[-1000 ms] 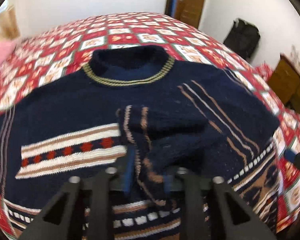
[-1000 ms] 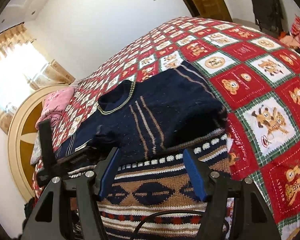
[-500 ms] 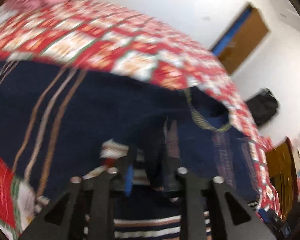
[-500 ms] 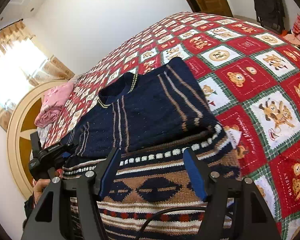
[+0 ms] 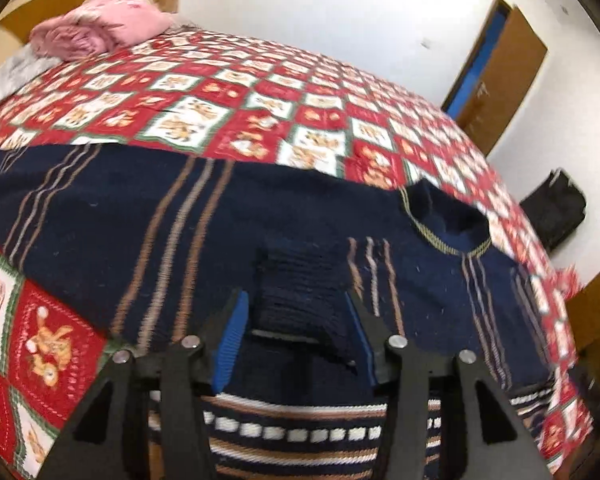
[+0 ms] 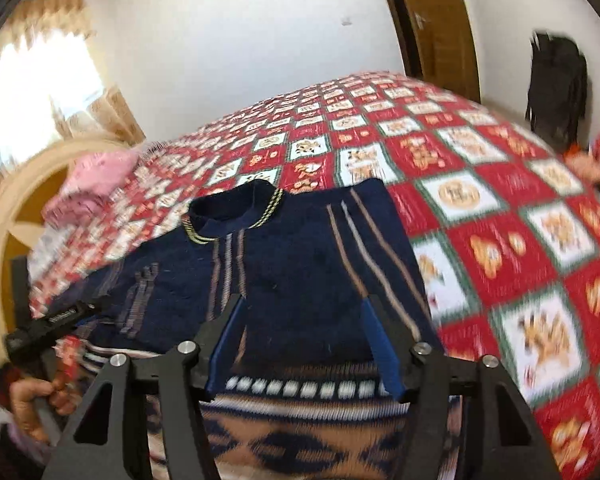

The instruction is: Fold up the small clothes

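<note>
**Sweater's flat on the bed, both tongs are over it and neither has a grip**

So here's where you're at. The navy sweater [image 5: 100,232] is spread out on the red and white checked bedspread [image 5: 228,92], with its collar [image 6: 236,216] pointing toward the far side of the bed and the patterned brown and white hem band [image 6: 300,432] nearest to you. Both sleeves look folded in across the chest; the striped bits lie over the body.

Your left gripper [image 5: 296,324] is over the left part of the sweater, and its jaws are opening. A bunched fold of dark knit [image 5: 300,292] sits right between the blue pads [image 5: 232,336], but there's a gap on each side, so the pads don't look like they're pressing on it.

Your right gripper [image 6: 300,332] hangs above the near middle of the sweater, just past the hem band. Its jaws stand fairly wide and are closing, with only flat sweater below them, nothing pinched.

From the right wrist view you can see your left hand [image 6: 32,400] at the near left. A pink bundle [image 5: 100,28] lies at the far left by the headboard [image 6: 4,216], well apart from the sweater. Both views are a bit blurry.
</note>
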Motion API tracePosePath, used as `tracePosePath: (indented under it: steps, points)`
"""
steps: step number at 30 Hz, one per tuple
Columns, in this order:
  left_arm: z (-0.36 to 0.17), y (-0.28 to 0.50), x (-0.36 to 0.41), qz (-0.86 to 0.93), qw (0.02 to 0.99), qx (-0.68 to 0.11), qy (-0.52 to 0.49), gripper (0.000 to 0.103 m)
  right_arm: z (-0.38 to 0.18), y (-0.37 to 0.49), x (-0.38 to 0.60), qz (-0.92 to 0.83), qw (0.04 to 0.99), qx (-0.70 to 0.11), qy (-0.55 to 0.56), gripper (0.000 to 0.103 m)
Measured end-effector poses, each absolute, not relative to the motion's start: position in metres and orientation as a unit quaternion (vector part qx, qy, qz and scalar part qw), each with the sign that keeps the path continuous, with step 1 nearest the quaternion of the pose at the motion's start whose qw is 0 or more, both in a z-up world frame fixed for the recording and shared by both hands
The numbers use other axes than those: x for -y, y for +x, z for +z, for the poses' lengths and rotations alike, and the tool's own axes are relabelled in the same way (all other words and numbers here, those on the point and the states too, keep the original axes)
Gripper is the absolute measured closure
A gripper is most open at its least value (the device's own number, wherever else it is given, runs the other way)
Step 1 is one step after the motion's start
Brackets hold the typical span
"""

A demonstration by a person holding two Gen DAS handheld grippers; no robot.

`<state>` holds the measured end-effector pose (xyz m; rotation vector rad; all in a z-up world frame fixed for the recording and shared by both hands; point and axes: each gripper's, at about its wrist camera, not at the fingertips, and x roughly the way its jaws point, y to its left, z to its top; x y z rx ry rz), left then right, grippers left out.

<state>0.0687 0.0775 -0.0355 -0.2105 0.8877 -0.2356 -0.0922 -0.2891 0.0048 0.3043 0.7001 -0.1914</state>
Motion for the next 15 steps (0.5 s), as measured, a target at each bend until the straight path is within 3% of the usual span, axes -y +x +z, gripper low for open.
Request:
tracePosePath:
  steps: [4,6,8,15]
  points:
    - [-0.049,0.081,-0.067,-0.091,0.889,-0.443,-0.077,0.049,-0.026,-0.072,0.302,-0.115,0.903,-0.386,0.148,0.048]
    - [-0.055,0.086,-0.064,-0.078,0.888,-0.449,-0.059,0.047,-0.047,-0.076,0.316,-0.119,0.888,-0.406,0.181,0.059]
    - [-0.058,0.085,-0.063,-0.077,0.887,-0.451,-0.053,0.045,-0.047,-0.085,0.320,-0.115,0.898,-0.385,0.179,0.064]
    - [-0.052,0.079,-0.067,-0.092,0.886,-0.453,-0.045,0.040,-0.031,-0.093,0.317,-0.149,0.889,-0.397,0.176,0.064]
